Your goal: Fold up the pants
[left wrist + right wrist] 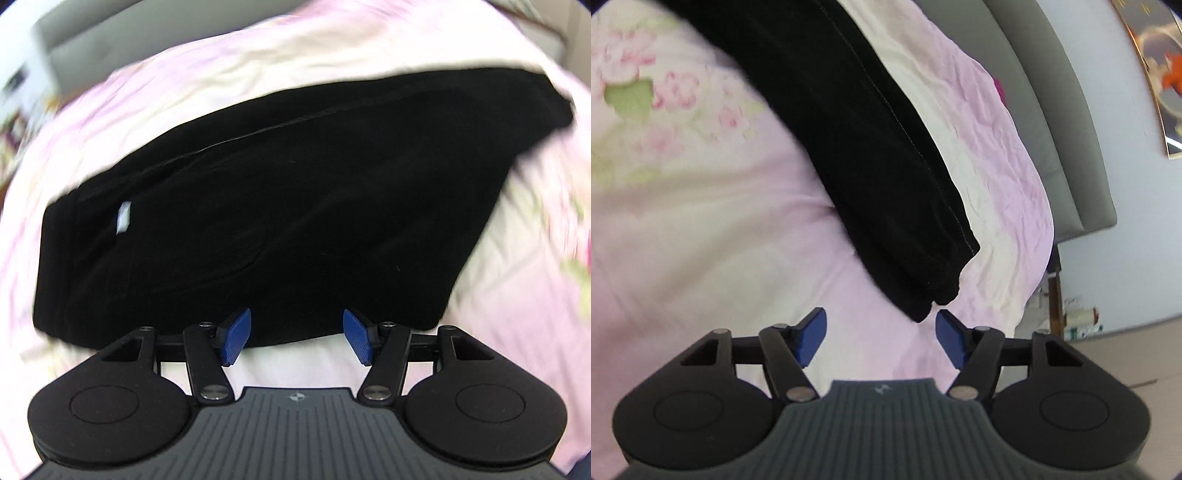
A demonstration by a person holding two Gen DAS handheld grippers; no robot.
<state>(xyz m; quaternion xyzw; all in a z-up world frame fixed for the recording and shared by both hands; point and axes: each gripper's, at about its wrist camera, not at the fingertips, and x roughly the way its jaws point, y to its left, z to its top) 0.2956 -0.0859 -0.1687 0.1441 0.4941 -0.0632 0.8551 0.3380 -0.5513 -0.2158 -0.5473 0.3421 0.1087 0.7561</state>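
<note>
**Onlooker A:** Black fabric, the pants [280, 206], lies on the pink floral bedspread [192, 74], apparently already laid leg over leg. A white label [123, 218] shows at the waist end, on the left of the left wrist view.

**Onlooker B:** Gripper status?

**A:** Left gripper [297, 341]: jaws wide, nothing between them, blue pads [236, 341] just at the near edge of the cloth. Right gripper [877, 338]: jaws also wide, empty, with the leg cuffs [938, 291] lying just ahead of its right pad. Whether that pad touches the cuff, I cannot tell.

**B:** Step in hand?

**A:** My judgement: approach before a grasp. One lengthwise fold appears done; the crosswise fold, cuffs toward waist, is not yet made.

**B:** Requirements for the next move?

**A:** The right gripper needs to centre on the cuffs and close on both layers together; the two hems sit slightly staggered, so a shallow bite may catch only one. The left gripper should either pin or grip the near edge so the body does not drag across the bedspread.

**B:** Hazards?

**A:** The bedspread is soft and wrinkled; a low jaw could pinch it along with the pants. Both views are motion-blurred, so fine alignment cannot be confirmed.
</note>
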